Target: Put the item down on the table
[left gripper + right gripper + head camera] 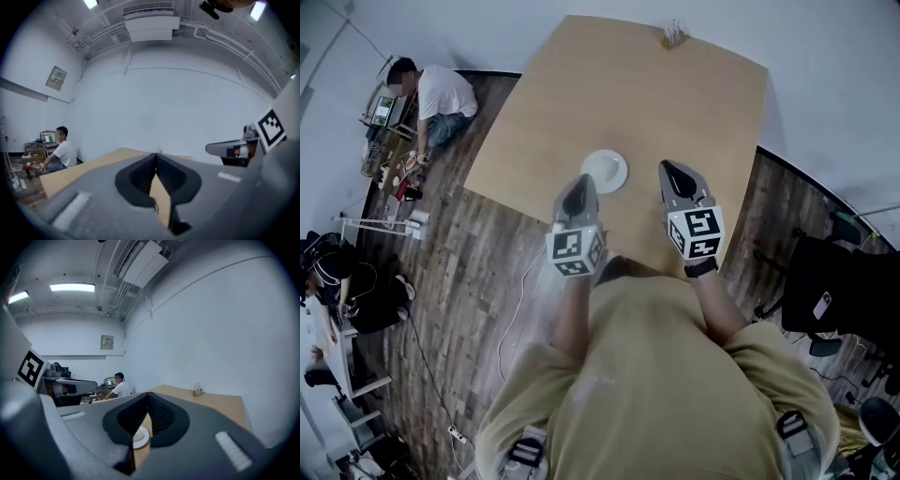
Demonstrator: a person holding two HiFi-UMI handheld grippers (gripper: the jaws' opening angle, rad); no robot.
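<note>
White and likely ceramic, the plate [605, 172] is already lying on the wooden table [675, 103], between the left gripper [582, 183] and the right gripper [668, 171], both hovering with jaws pressed together and gripping nothing. It is looking stiff, smooth and breakable, so its rim seems the place to pinch. Open tabletop is stretching all round it, with the near edge close by and a small holder [675, 34] standing far back

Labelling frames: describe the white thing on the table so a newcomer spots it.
Find the tan wooden table. Near its close edge, beside the left claw, lies a round white dish. Its only neighbour, a small upright holder, stands at the far edge.
</note>
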